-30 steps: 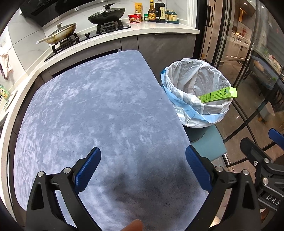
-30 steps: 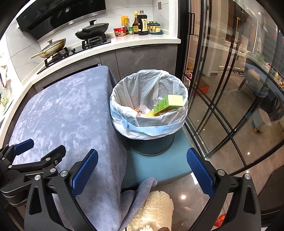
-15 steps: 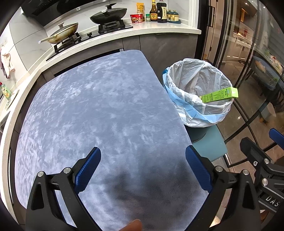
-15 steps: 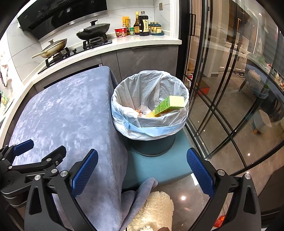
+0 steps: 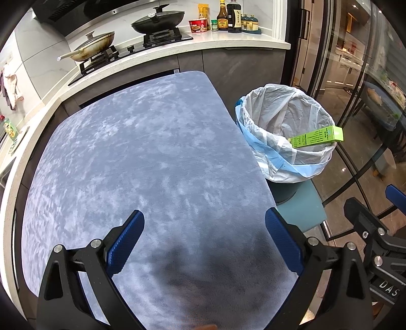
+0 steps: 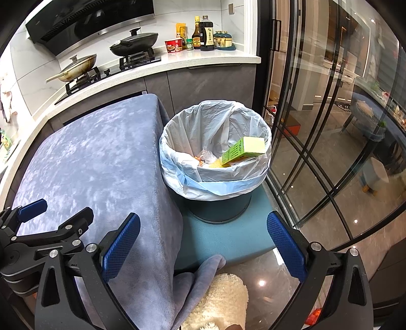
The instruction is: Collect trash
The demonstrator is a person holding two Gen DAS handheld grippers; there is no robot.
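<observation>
A: What is sitting nearest the cameras?

B: The left tongs (image 5: pixel 204 241) are hanging over the near end of the table (image 5: pixel 152 152), blue pads spread wide apart and gripping nothing. The right tongs (image 6: pixel 203 245) are hovering at the table's right edge, pads equally far apart and empty, over the teal platform (image 6: pixel 228 241). In the left wrist view they are showing at about 4 o'clock; in the right wrist view the left tongs are showing at about 8 o'clock.

A: And what is covering the table?

B: A mottled blue-grey cloth (image 6: pixel 88 165) is draping over it and hanging down the right side. A cream fluffy mat (image 6: pixel 223 302) is lying on the glossy floor just below the right tongs, at 6 o'clock.

A: Where is the trash sitting?

B: Further out, at about 2 o'clock from the left tongs and 12 o'clock from the right, the trash bin (image 6: pixel 218 205) is standing on the teal platform, just beside the table. A white bin liner (image 6: pixel 208 132) with a blue band is folding over its rim. A green carton (image 6: pixel 243 151) is leaning inside, its upper end resting against the rim on the far right. Beneath it some crumpled wrappers (image 6: pixel 205 158) are lying at the bottom; I cannot tell what they are.

A: And beyond that?

B: A kitchen counter (image 5: pixel 228 42) is running along the back, carrying a lidded wok (image 5: pixel 157 19), a frying pan (image 5: pixel 94 45), sauce bottles (image 5: pixel 228 16) and a red noodle cup (image 5: pixel 198 25). Glass doors (image 6: pixel 317 114) are standing at 3 o'clock.
</observation>
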